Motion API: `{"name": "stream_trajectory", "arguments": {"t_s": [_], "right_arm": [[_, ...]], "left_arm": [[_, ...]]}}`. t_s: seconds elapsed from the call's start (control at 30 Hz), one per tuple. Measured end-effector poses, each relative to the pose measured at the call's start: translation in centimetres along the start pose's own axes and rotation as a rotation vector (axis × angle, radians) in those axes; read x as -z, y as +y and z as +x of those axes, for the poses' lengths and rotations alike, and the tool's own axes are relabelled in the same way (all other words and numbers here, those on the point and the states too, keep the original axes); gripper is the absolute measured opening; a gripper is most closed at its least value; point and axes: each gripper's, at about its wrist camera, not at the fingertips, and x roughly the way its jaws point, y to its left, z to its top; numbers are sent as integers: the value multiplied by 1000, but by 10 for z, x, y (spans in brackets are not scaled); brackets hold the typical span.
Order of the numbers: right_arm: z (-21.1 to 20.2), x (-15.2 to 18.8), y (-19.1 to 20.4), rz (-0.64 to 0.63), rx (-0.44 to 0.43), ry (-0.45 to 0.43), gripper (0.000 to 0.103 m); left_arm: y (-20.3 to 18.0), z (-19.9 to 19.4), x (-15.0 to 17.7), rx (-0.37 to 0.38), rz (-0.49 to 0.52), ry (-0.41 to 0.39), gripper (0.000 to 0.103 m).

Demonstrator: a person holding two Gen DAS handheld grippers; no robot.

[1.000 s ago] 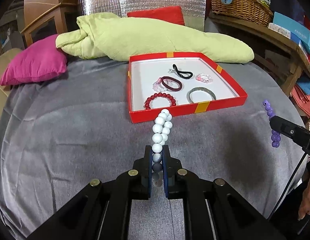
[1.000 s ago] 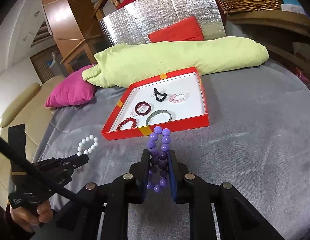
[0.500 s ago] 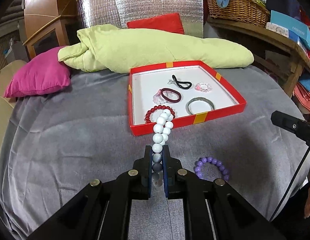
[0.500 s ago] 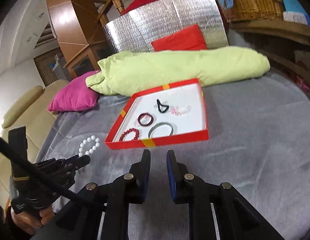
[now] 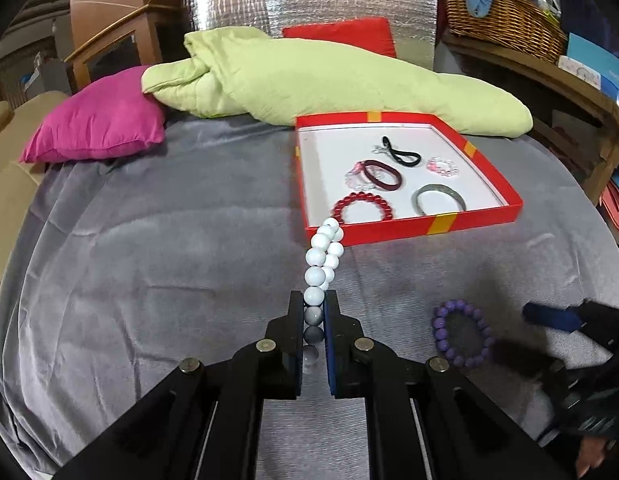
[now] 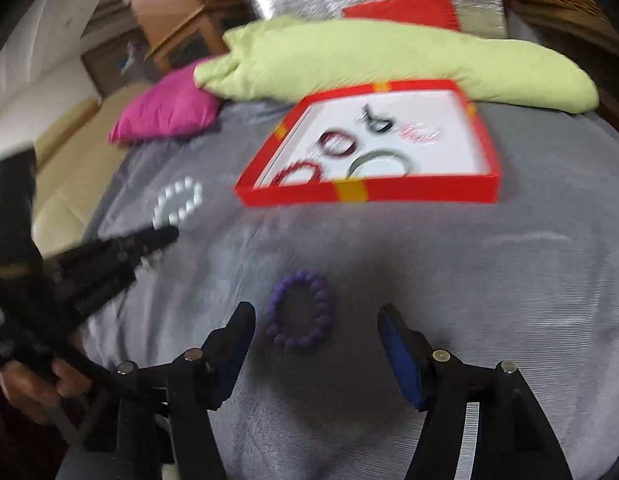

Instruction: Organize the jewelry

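A: What is new on the big gray blanket [image 5: 149, 280]?

B: The purple bracelet [image 6: 300, 310] fell. It was in the right gripper [image 6: 315, 330] a second ago. It is not in the red box [image 5: 475, 222], so it needs another pick-up. The fingers have just spread apart, with the beads on the blanket between them, not pinched.

A: And the left gripper [image 5: 313, 320]?

B: Squeezed on the white bracelet [image 5: 323, 256]. Its camera is sharp. The right one is blurry but shows the open fingers.

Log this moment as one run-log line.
left gripper: shut on white bead bracelet | right gripper: open, jaws just opened | purple bead bracelet: lying on grey cover | red tray: five pieces inside
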Motion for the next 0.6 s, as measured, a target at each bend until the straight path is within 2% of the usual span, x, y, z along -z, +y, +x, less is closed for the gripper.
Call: {"name": "stream_trajectory", "arguments": {"t_s": [0.17, 0.23, 0.27, 0.3, 0.43, 0.6], "right_arm": [[31, 1, 22, -101, 83, 31, 68], [38, 3, 29, -156, 160, 18, 54], [38, 4, 32, -182, 200, 7, 27], [38, 4, 31, -188, 203, 10, 21], [22, -2, 19, -141, 175, -31, 21], [-19, -16, 1, -65, 105, -159, 21]], "left_arm": [[5, -2, 3, 5, -3, 3, 10], [5, -2, 4, 8, 1, 4, 10], [5, -3, 4, 11, 0, 4, 10], [5, -3, 4, 12, 0, 3, 10], [6, -5, 3, 13, -3, -3, 10], [3, -4, -2, 14, -4, -11, 10]]}}
